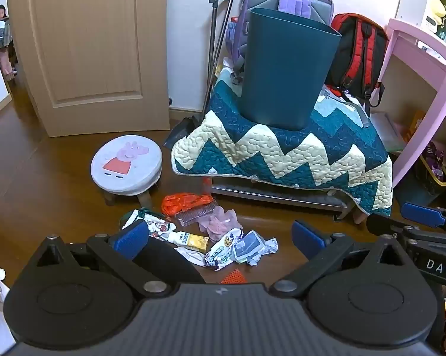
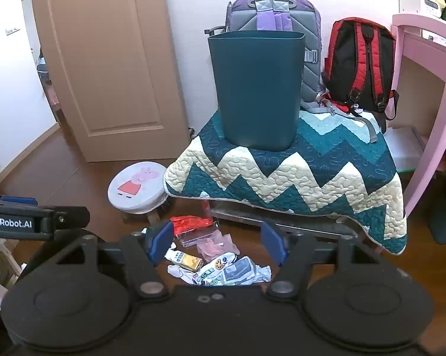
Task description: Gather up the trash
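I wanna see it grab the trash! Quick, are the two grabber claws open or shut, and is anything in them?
Left gripper: open, holding nothing.
Right gripper: open, holding nothing.

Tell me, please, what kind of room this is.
Probably a child's bedroom or study room: a pink desk, two school backpacks against the wall, and a small cartoon pig stool on the wooden floor.

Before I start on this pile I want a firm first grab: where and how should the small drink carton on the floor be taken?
Grip the drink carton across its narrow flat sides at mid-body, coming from above. It lies flat on the floor at the left of the trash pile, with its long axis running left-right, so its long sides are probably free. The open right gripper hangs nearest.
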